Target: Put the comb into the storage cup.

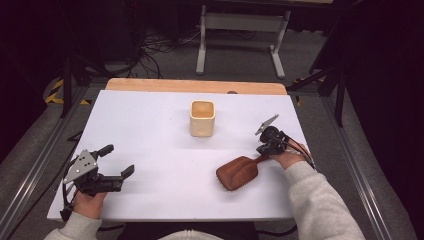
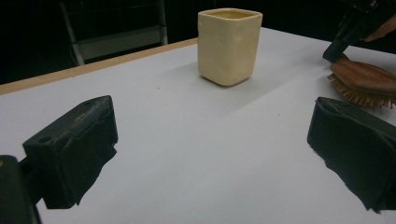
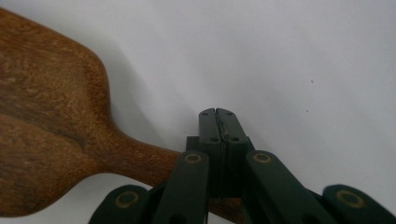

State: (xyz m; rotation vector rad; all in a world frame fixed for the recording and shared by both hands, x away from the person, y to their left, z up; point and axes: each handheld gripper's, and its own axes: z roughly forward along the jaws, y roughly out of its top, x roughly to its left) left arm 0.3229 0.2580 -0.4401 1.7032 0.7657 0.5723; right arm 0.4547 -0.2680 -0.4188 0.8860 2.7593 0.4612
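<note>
From above, the brush [image 1: 240, 172] lies bristles down at the table's [image 1: 150, 125] near right, handle under the right gripper [image 1: 263, 149]; the left gripper [image 1: 119, 160] hovers gaping, empty. Its own view shows the cup [image 2: 229, 45] ahead, brush [image 2: 364, 81] right. The right gripper's [image 3: 218, 122] jaws are pressed together above the handle, gripping nothing.

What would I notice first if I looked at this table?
Probably the brown wooden hairbrush lying bristles down near the table's right front, with the right hand-held gripper at its handle. Then the cream square cup standing alone mid-table.
</note>
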